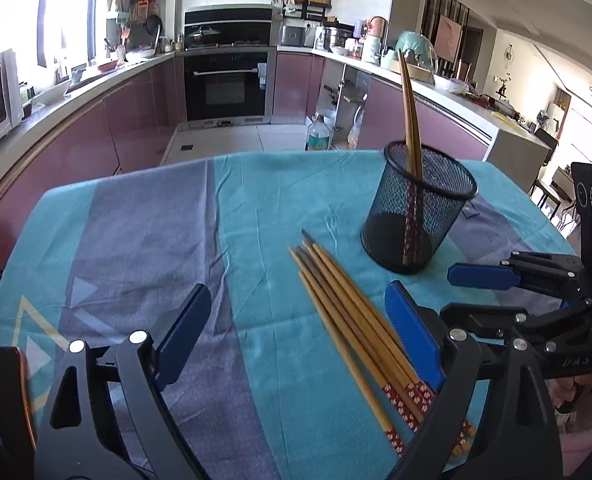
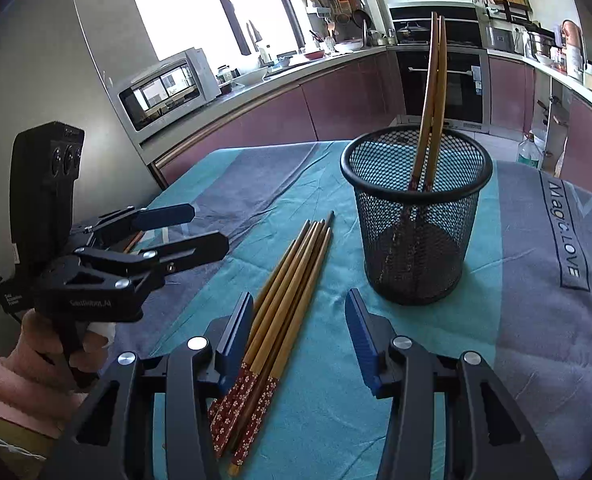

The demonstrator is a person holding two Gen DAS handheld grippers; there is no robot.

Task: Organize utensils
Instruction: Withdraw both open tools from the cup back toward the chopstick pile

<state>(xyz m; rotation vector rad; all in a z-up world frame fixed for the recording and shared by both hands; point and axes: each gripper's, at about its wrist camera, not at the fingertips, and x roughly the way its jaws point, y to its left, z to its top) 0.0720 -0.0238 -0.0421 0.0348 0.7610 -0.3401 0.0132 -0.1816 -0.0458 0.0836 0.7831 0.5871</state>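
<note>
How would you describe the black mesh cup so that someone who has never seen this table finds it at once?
Look at the table with the teal and grey cloth. On it stands one upright black mesh cup, beside a loose bundle of chopsticks lying flat. It is the only container on the table, and two chopsticks stick up out of it.

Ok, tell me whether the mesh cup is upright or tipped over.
Upright. The black mesh cup stands on its base on the tablecloth, rim up, with two chopsticks standing inside, leaning on the rim.

Loose chopsticks [image 2: 292, 284] lie bundled on the table [image 2: 535, 340], just left of the holder [image 2: 415, 216]. Two chopsticks [image 2: 431, 92] stand in the holder, leaning on its rim.
</note>
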